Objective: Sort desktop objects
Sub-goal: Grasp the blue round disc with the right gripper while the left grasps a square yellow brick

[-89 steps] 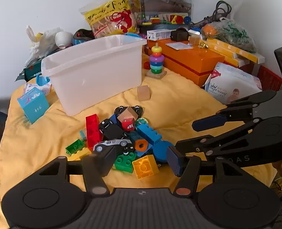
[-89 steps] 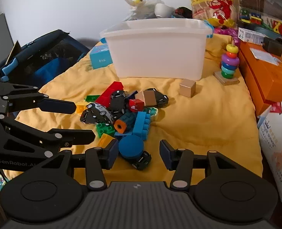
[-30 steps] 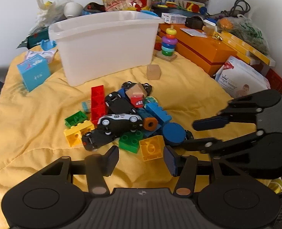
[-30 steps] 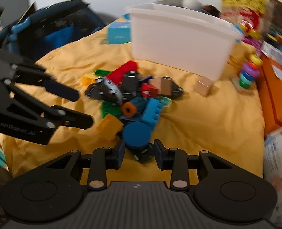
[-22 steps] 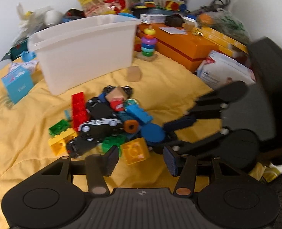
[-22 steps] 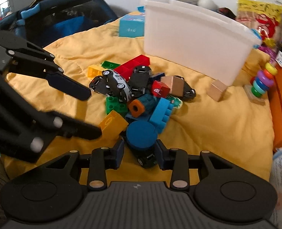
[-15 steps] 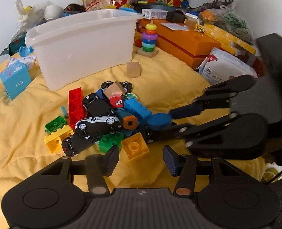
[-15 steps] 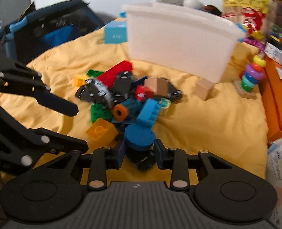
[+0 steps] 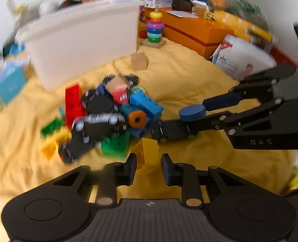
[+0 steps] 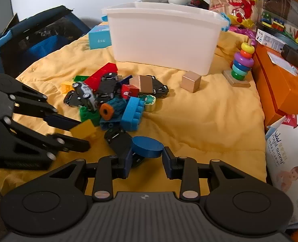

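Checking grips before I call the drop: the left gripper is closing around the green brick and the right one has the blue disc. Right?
Not quite. The left gripper is closing around the yellow brick, not the green brick beside it, as the left wrist view shows. The right gripper does have the blue disc.

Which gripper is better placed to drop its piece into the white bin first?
Right, probably. The right gripper already clamps the blue disc, while the left gripper is closing around the yellow brick. The white bin stands beyond both.
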The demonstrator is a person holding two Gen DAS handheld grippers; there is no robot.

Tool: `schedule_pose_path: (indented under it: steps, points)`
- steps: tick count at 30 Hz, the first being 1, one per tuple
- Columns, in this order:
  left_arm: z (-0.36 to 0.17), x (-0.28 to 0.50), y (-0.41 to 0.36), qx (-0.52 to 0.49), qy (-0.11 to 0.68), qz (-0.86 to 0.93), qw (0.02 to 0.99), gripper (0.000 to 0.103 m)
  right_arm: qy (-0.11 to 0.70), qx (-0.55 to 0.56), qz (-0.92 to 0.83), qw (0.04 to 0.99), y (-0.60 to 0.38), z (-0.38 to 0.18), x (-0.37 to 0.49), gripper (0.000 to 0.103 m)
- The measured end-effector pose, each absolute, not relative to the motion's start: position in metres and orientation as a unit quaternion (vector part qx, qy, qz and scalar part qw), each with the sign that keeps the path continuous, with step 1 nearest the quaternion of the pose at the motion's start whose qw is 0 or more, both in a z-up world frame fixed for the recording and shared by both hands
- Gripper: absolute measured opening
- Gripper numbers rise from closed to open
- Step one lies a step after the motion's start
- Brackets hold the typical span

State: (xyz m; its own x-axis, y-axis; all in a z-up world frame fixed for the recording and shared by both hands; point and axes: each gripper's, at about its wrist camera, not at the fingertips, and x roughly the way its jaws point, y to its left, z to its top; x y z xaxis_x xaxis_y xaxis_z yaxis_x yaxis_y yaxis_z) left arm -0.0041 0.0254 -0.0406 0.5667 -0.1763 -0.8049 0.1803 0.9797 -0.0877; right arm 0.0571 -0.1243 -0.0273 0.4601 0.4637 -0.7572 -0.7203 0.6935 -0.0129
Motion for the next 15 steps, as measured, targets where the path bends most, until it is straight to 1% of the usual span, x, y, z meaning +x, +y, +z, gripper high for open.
schedule_pose_path:
  steps: [4,6,8,9,11,12,13,15]
  points:
    - [-0.035,-0.02,0.053,-0.102,0.468,-0.134,0.868,0.03,0.398,-0.151,0.376,0.823,-0.128,-0.022,0.049,0.036]
    - [-0.039,-0.025,0.063,-0.142,0.462,-0.147,0.863,0.03,0.409,-0.139,0.39,0.813,-0.129,-0.02,0.046,0.036]
    - [-0.048,-0.023,0.067,-0.173,0.473,-0.159,0.849,0.03,0.427,-0.123,0.411,0.796,-0.129,-0.021,0.045,0.036]
    - [-0.053,-0.022,0.067,-0.174,0.481,-0.158,0.845,0.03,0.433,-0.115,0.421,0.788,-0.128,-0.022,0.044,0.036]
    - [-0.063,-0.021,0.066,-0.17,0.497,-0.157,0.837,0.031,0.457,-0.107,0.443,0.764,-0.125,-0.026,0.046,0.029]
    - [-0.065,-0.022,0.067,-0.177,0.497,-0.157,0.835,0.032,0.469,-0.106,0.451,0.752,-0.123,-0.028,0.046,0.029]
    - [-0.064,-0.022,0.068,-0.178,0.495,-0.15,0.837,0.035,0.476,-0.107,0.455,0.745,-0.121,-0.031,0.046,0.029]
    - [-0.057,-0.026,0.068,-0.152,0.482,-0.128,0.853,0.037,0.479,-0.114,0.458,0.74,-0.12,-0.033,0.041,0.029]
